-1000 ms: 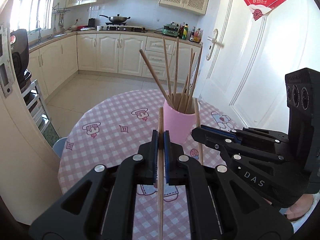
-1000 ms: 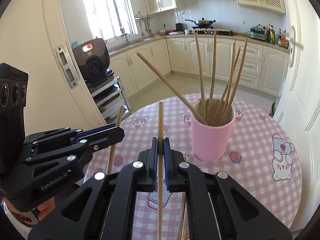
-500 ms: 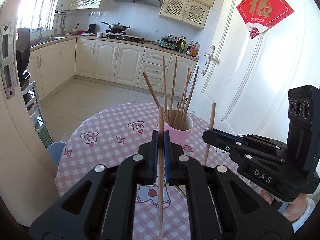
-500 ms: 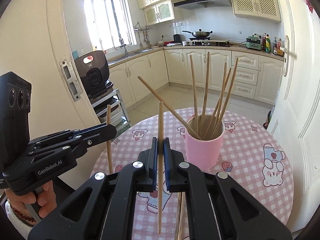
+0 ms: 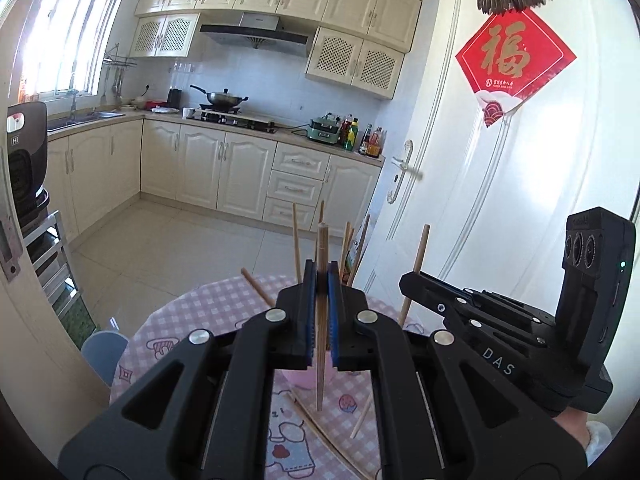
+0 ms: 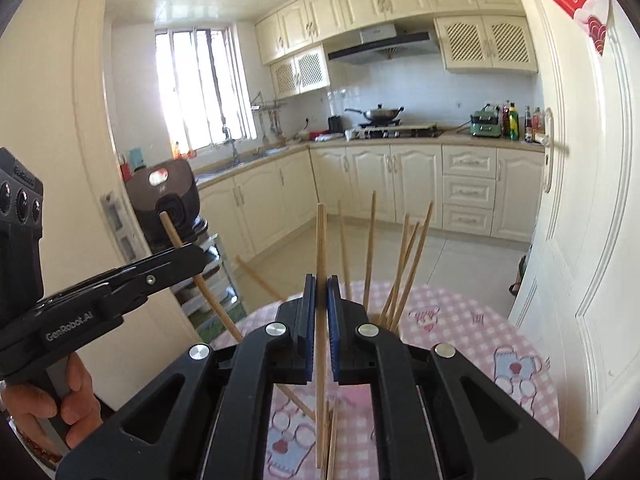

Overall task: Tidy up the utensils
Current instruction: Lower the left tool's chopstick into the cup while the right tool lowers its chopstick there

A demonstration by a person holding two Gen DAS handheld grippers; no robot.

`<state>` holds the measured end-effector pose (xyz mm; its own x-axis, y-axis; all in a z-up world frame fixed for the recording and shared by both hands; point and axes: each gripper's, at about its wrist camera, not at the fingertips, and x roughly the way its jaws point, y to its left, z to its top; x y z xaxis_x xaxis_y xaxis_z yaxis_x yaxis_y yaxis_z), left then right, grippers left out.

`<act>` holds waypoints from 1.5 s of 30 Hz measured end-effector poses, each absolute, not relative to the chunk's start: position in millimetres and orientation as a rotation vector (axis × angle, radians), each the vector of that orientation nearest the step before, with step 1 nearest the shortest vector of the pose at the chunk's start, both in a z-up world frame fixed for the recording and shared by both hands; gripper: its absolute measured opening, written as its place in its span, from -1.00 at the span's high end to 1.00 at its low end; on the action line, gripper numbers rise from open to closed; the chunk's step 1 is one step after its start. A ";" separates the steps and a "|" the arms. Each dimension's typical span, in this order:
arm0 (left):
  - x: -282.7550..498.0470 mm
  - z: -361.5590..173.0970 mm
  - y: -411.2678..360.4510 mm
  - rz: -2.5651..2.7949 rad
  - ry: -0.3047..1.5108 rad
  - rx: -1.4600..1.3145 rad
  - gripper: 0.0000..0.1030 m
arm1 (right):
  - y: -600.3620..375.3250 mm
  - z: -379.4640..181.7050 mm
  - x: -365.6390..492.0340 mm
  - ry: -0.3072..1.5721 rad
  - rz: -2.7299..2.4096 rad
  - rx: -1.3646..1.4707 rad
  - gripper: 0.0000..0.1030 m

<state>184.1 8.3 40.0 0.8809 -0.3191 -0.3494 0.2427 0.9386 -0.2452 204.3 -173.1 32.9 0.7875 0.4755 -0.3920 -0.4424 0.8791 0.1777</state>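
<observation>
Chopsticks are gripped upright, one [image 5: 321, 320] in the left tool [image 5: 321, 280], another [image 6: 320, 320] in the right tool [image 6: 320, 288], above the desk [image 6: 460, 320].

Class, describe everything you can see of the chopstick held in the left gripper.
The chopstick is a slim, pale wooden stick, blunt at the top. It stands near upright, clamped at mid-length between the blue pads of the shut left gripper. Its lower end hangs free above the checked tablecloth, touching nothing else visible.
</observation>
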 end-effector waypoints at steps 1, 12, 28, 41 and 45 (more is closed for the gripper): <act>186.7 46.1 7.2 -0.295 0.379 -0.201 0.89 | -175.0 37.9 208.0 0.426 0.484 0.079 0.91; 210.1 89.1 -10.6 -0.290 0.218 -0.188 0.89 | -186.4 71.0 229.6 0.213 0.380 0.089 0.91; 243.5 30.4 -32.3 -0.312 0.334 -0.126 0.89 | -188.8 16.9 252.2 0.297 0.359 0.087 0.91; 247.0 -3.6 -33.2 -0.298 0.420 -0.109 0.88 | -186.8 -14.6 244.8 0.384 0.358 0.022 0.91; 246.6 -4.2 -28.0 -0.290 0.444 -0.129 0.87 | -186.6 -10.3 241.4 0.396 0.361 0.023 0.91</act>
